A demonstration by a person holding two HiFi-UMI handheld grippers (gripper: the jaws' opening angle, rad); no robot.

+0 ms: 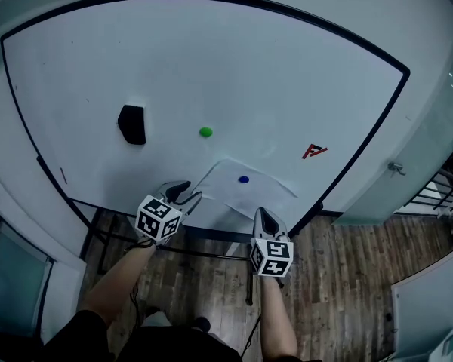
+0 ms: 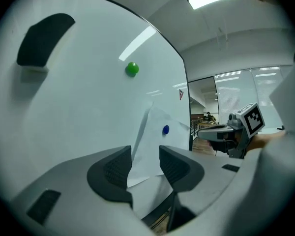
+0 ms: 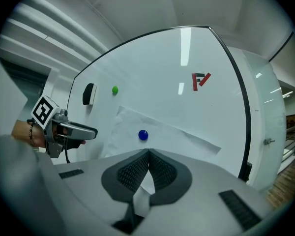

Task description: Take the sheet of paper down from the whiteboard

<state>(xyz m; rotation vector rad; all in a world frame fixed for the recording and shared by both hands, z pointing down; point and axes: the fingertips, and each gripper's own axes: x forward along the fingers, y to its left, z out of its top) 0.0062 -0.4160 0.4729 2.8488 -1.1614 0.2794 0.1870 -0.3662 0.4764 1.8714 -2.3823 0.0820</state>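
Note:
A white sheet of paper [image 1: 249, 191] hangs tilted on the whiteboard [image 1: 287, 74], pinned by a blue magnet [image 1: 244, 179]. My left gripper [image 1: 190, 194] is at the sheet's lower left corner. In the left gripper view the gripper [image 2: 145, 154] is open, and the paper [image 2: 155, 141] corner lies between the pads without being pressed. My right gripper [image 1: 264, 216] is at the sheet's bottom edge. In the right gripper view the gripper [image 3: 148, 154] is shut on the paper [image 3: 162, 132], and a strip of it shows below the closed jaws. The blue magnet [image 3: 143, 135] sits just beyond.
A green magnet [image 1: 205, 132] and a black eraser [image 1: 132, 124] stick to the board, left of and above the sheet. A red logo [image 1: 314, 151] is printed to the right. The board's black frame [image 1: 211, 234] runs just below the grippers, with wooden floor [image 1: 340, 277] underneath.

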